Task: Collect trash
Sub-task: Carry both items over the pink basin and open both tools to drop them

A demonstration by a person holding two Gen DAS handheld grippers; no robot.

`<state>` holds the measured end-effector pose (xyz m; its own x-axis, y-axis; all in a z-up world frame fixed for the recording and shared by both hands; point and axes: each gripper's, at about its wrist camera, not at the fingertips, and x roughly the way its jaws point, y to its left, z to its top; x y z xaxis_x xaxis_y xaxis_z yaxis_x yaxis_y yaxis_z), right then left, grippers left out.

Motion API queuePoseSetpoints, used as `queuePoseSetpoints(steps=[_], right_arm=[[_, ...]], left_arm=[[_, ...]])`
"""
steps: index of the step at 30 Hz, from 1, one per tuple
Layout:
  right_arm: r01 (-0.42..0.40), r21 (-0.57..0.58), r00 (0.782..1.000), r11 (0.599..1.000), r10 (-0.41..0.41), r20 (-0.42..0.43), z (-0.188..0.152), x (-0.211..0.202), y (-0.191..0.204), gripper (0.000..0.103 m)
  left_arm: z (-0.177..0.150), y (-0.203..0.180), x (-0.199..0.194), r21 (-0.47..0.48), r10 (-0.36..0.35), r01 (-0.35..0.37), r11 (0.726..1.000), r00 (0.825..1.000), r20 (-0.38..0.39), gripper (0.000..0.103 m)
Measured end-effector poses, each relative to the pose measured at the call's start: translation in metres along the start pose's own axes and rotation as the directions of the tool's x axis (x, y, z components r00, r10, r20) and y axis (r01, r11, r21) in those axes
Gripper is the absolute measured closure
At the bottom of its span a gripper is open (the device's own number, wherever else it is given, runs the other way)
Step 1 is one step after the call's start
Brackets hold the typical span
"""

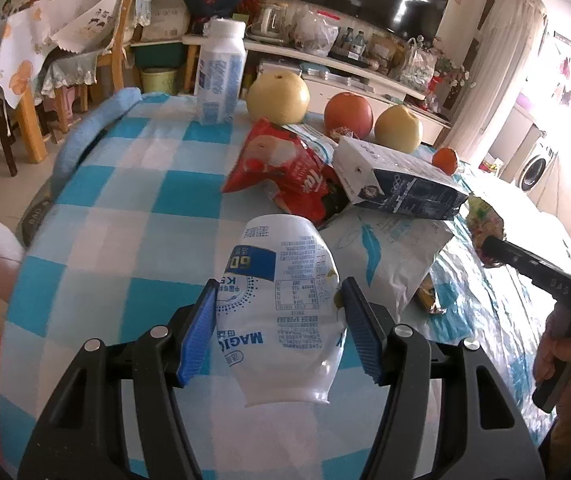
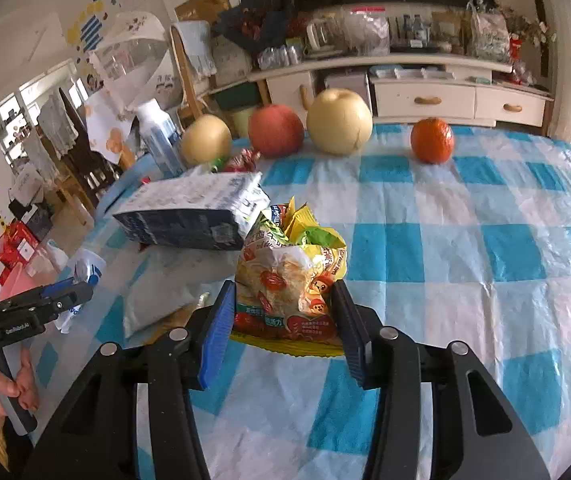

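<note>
My left gripper (image 1: 280,286) is shut on a white plastic cup with blue print (image 1: 281,320), held upside down above the blue-checked tablecloth (image 1: 133,184). The same cup (image 2: 89,268) shows at the left edge of the right wrist view. My right gripper (image 2: 283,285) is shut on a crumpled yellow and orange snack wrapper (image 2: 285,256), its blue pads pressing both sides. On the table lie a red snack bag (image 1: 285,172), a dark blue and white carton (image 1: 401,180) on its side, and a flat white pouch (image 1: 385,256).
Along the far table edge stand a white bottle (image 1: 219,76), two yellow pears (image 2: 339,120), a red apple (image 2: 275,130) and a tangerine (image 2: 431,140). Chairs and a low cabinet stand beyond. A person's hand (image 2: 1,388) grips the left handle.
</note>
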<state>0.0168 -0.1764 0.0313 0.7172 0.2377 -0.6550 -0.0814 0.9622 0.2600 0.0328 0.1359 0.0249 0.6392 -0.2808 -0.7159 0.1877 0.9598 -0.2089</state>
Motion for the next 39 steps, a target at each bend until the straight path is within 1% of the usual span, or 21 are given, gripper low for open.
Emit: queuePoseSetpoints(steps=[4,7,10,14,21,26,30,33,36,39], right_arm=[[-0.013,0.007,0.999,1.000,0.012,0.051,-0.001,-0.016,0.010,0.053],[-0.026,-0.017,0.996,1.000,0.028,0.079,0.001,-0.026,0.026,0.053],[-0.044,-0.046,0.995,0.998,0.048,0.093,0.002,-0.032,0.045,0.053],[-0.072,-0.085,0.993,0.994,0.080,0.088,-0.001,-0.032,0.073,0.053],[-0.142,-0.136,0.989,0.981,0.147,0.031,-0.017,-0.024,0.130,0.053],[-0.200,-0.182,0.980,0.963,0.201,-0.014,-0.030,-0.019,0.180,0.053],[-0.254,-0.210,0.967,0.944,0.251,-0.042,-0.035,-0.014,0.219,0.053],[-0.300,-0.232,0.954,0.925,0.293,-0.064,-0.037,-0.009,0.252,0.053],[-0.345,-0.278,0.939,0.896,0.333,-0.092,-0.038,-0.004,0.293,0.053],[-0.378,-0.322,0.925,0.868,0.361,-0.115,-0.039,-0.003,0.326,0.053]], left_arm=[[-0.002,0.008,-0.013,0.000,0.000,0.000,1.000,1.000,0.019,0.040],[-0.004,0.013,-0.022,0.005,0.004,-0.005,1.000,0.999,0.036,0.040],[-0.004,0.020,-0.033,-0.008,-0.003,0.004,1.000,0.999,0.052,0.040],[-0.004,0.030,-0.046,-0.016,0.010,-0.009,1.000,0.997,0.077,0.040],[-0.002,0.050,-0.070,-0.043,0.034,-0.029,0.999,0.993,0.117,0.040],[0.003,0.072,-0.088,-0.093,0.061,-0.048,0.994,0.988,0.145,0.040],[0.006,0.094,-0.106,-0.149,0.085,-0.061,0.987,0.982,0.166,0.040],[0.005,0.123,-0.124,-0.214,0.126,-0.086,0.973,0.976,0.178,0.040],[0.003,0.148,-0.139,-0.275,0.167,-0.112,0.955,0.969,0.184,0.040],[-0.001,0.173,-0.154,-0.319,0.235,-0.170,0.932,0.955,0.178,0.040]])
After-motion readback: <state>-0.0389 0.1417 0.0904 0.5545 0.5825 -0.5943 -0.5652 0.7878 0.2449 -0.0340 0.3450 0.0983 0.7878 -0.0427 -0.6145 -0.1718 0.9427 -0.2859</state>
